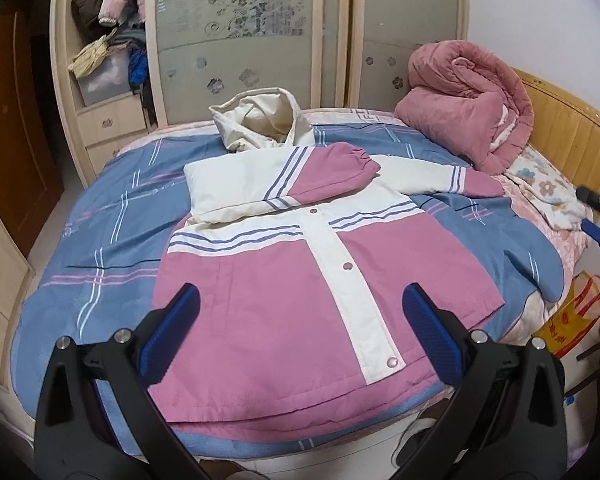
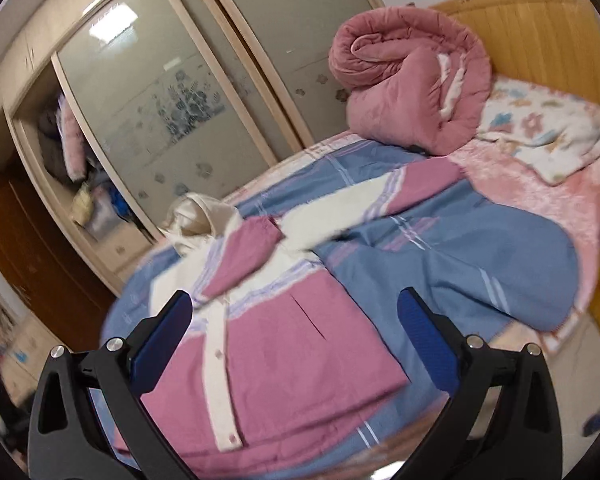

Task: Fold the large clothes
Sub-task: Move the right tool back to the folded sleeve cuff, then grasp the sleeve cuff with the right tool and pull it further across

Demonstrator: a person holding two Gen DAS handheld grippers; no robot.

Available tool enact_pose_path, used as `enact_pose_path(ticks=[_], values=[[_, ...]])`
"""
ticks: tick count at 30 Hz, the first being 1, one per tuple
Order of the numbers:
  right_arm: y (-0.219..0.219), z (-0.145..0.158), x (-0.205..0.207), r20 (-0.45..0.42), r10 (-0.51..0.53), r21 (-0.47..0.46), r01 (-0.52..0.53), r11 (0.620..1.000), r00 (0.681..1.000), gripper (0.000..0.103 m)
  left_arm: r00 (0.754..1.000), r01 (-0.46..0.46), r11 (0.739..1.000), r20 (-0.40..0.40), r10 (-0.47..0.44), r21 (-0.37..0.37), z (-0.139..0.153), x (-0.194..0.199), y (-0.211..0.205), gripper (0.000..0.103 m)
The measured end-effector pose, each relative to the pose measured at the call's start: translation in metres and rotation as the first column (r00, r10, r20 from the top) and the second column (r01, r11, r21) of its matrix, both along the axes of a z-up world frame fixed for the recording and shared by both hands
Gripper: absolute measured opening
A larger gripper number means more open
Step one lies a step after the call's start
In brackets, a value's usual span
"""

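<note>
A pink and white hooded jacket [image 1: 284,296] lies front up on the blue plaid bedspread [image 1: 112,216]. Its left sleeve [image 1: 300,176] is folded across the chest; the right sleeve [image 1: 440,178] stretches out to the right. The cream hood [image 1: 260,120] lies at the far end. My left gripper [image 1: 300,308] is open and empty, above the jacket's lower part. My right gripper [image 2: 292,316] is open and empty, above the jacket [image 2: 284,344] near its right side; it also shows at the right edge of the left wrist view [image 1: 598,216]. The right wrist view is blurred.
A rolled pink quilt [image 1: 468,100] and a floral blanket [image 1: 544,184] lie at the head of the bed by the wooden headboard [image 1: 572,140]. A wardrobe with sliding doors [image 1: 236,32] stands behind the bed. A yellow bag [image 1: 576,320] sits on the floor at the right.
</note>
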State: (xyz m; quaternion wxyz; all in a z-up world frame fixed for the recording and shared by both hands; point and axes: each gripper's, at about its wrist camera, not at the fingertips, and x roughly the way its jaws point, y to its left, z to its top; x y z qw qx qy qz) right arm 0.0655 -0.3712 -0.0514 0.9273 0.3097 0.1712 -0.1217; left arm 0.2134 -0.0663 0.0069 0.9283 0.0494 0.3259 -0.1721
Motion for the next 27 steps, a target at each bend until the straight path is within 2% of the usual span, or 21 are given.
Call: enact_pose_path(ticks=[4,8,11,14,16,18,19,22,27], values=[[-0.053,-0.005,0.034,0.088,0.017,0.164,-0.031,0.986,0.996,0.102,1.000,0.005,1.000,-0.010,-0.005,-0.013,-0.003,0.011,-0.002,0.101],[-0.118,-0.025,0.075,0.145,-0.006,0.319,-0.041,0.947,0.989,0.102,1.000,0.009,0.999,-0.022,-0.010,-0.033,-0.007,0.023,-0.003,0.101],[-0.173,-0.052,0.117,0.142,0.012,0.423,-0.072,0.903,0.990,0.102,0.999,0.000,0.999,-0.035,-0.002,-0.048,-0.012,0.032,-0.003,0.101],[-0.230,-0.084,0.156,0.067,-0.071,0.472,0.031,0.881,0.995,0.102,0.998,-0.002,0.998,-0.058,-0.001,-0.059,-0.020,0.043,-0.004,0.101],[-0.253,-0.100,0.176,-0.027,-0.118,0.428,0.118,0.896,0.993,0.093,0.998,-0.008,0.999,-0.066,0.004,-0.052,-0.024,0.050,-0.006,0.101],[-0.278,-0.123,0.195,-0.043,-0.126,0.483,0.131,0.866,0.991,0.074,0.997,-0.015,0.999,-0.072,0.012,-0.044,-0.028,0.059,-0.009,0.101],[-0.289,-0.134,0.204,-0.054,-0.134,0.510,0.143,0.849,0.989,0.073,0.997,-0.020,0.999,-0.078,0.017,-0.046,-0.030,0.065,-0.010,0.101],[-0.311,-0.150,0.223,-0.072,-0.154,0.514,0.169,0.841,0.985,0.069,0.995,-0.029,0.998,-0.101,0.023,-0.056,-0.038,0.078,-0.015,0.101],[-0.335,-0.184,0.237,-0.176,-0.195,0.553,0.260,0.792,0.965,0.068,0.991,-0.022,0.999,-0.133,0.016,-0.040,-0.049,0.099,-0.027,0.101]])
